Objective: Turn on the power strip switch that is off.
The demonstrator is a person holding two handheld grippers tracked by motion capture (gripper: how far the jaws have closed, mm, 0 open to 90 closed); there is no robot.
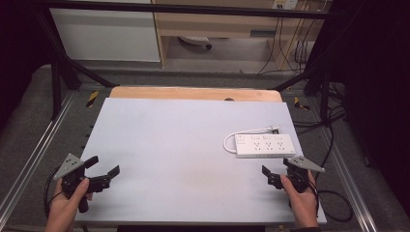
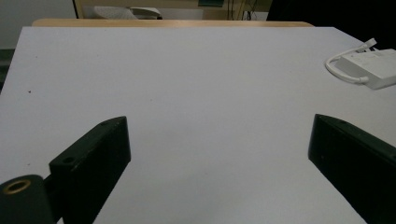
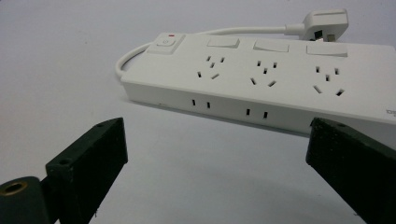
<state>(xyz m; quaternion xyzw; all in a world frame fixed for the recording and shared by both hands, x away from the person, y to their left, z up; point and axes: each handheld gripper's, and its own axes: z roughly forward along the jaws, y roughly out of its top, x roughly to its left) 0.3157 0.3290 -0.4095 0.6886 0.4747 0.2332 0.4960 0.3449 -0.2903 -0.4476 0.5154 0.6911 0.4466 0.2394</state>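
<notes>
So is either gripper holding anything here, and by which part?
Nothing is held. The left gripper and right gripper both stand open over the table; the power strip lies untouched ahead of the right one.

Soft, even light from above falls on the pale table, which shows no glare and only faint shadows; the surroundings are dim to black. The high view is slightly soft, and the close jaws look blurred in both gripper views
</notes>
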